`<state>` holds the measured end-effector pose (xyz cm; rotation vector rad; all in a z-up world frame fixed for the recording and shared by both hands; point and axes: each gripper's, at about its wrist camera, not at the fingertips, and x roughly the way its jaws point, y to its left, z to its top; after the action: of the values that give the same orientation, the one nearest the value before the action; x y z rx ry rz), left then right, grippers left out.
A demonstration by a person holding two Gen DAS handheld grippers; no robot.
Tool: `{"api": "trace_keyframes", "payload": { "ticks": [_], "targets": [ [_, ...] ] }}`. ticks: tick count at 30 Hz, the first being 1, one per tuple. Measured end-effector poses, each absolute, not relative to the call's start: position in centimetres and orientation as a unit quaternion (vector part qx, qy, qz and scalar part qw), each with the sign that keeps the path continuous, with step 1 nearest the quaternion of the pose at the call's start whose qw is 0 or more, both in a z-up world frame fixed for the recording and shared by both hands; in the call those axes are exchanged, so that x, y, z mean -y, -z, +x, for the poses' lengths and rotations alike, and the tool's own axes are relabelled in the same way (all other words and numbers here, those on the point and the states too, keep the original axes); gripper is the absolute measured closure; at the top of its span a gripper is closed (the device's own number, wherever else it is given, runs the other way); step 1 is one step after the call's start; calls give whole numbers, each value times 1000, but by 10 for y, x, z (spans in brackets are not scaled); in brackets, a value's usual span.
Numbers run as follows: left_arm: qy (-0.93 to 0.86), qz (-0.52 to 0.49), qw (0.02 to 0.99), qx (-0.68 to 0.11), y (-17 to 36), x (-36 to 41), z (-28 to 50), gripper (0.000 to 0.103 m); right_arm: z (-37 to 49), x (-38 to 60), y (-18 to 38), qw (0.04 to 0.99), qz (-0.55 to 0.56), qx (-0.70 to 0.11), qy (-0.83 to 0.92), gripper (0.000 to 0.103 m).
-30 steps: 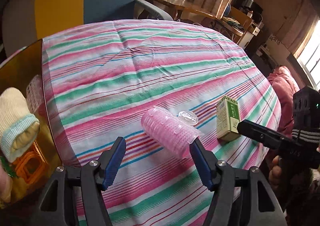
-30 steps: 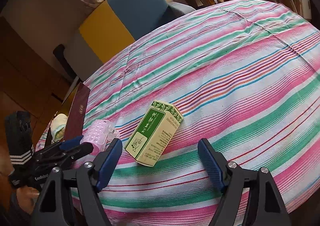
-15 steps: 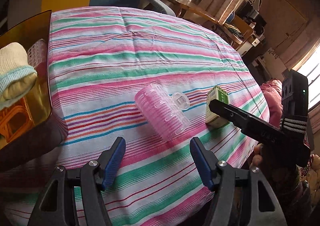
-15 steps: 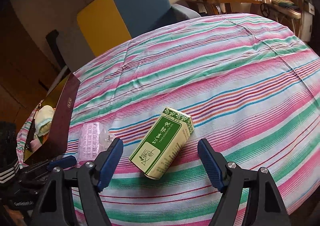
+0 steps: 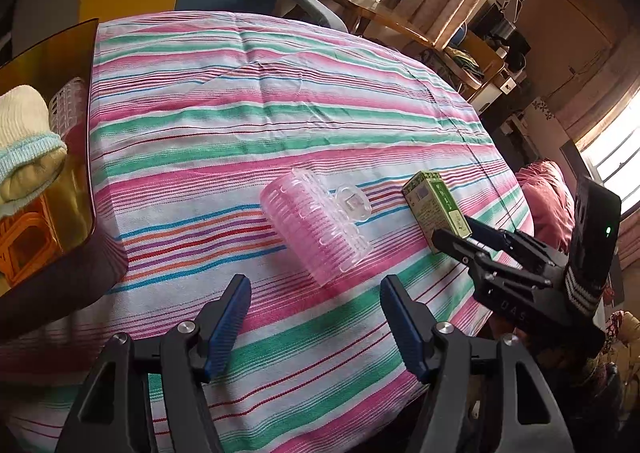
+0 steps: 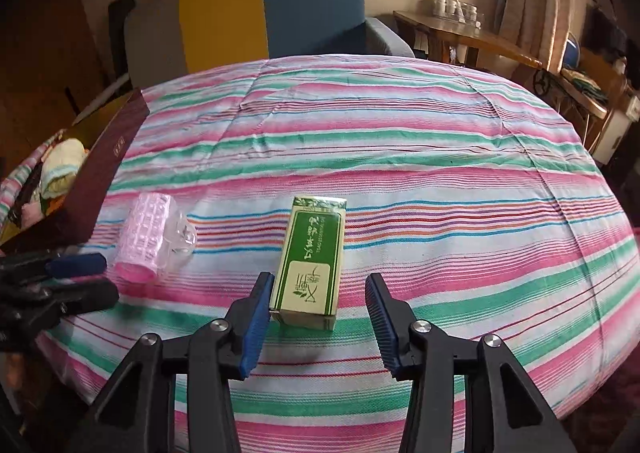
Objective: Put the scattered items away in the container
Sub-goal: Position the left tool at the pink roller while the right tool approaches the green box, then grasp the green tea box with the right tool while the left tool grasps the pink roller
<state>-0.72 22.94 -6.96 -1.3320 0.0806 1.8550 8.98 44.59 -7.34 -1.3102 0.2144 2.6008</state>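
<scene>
A pink hair roller (image 5: 316, 225) with a clear plastic clip (image 5: 352, 205) lies on the striped cloth just beyond my left gripper (image 5: 316, 293), which stands open with nothing between its fingers. A green and cream carton (image 6: 312, 253) lies lengthwise between the fingers of my right gripper (image 6: 319, 285). Its jaws are closing: the left pad is at the carton's near corner and the right pad stands clear of it. In the right wrist view the roller (image 6: 144, 237) and the left gripper (image 6: 80, 281) sit at the left. The left wrist view has the carton (image 5: 434, 205) at the right gripper (image 5: 460, 233).
The container, a dark maroon box with a gold lining (image 5: 80, 133), stands at the table's left edge (image 6: 104, 165). It holds a cream sock (image 5: 24, 141), another roller (image 5: 68, 105) and an orange item (image 5: 24, 245). A blue and yellow chair (image 6: 280, 1) stands behind the round table.
The right gripper's jaws have narrowed around the carton, and its wrist has rolled so the carton now lies straight between them. The left gripper stays open behind the roller.
</scene>
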Motion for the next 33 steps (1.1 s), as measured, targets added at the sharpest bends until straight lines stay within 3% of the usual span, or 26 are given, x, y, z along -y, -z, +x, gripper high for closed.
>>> {"api": "trace_keyframes", "payload": {
  "ticks": [7,18,21,25,33],
  "targets": [
    [-734,-550,400,-8,72,-242,-17,34,100,-456,81,110,-440,-111,-885,55],
    [-729,-574,370,39,80,-252,-32,35,100,-452,83,108,-427,-123,-889,43],
    [-734,-570,368,34,81,-258,-32,41,100,-451,84,108,-426,-121,-890,41],
    [-742,-561,366,17,82,-262,-30,56,99,-448,85,106,-426,-118,-891,36],
    [-754,-537,379,-20,80,-268,-26,56,100,-449,85,95,-412,-143,-895,20]
  ]
}}
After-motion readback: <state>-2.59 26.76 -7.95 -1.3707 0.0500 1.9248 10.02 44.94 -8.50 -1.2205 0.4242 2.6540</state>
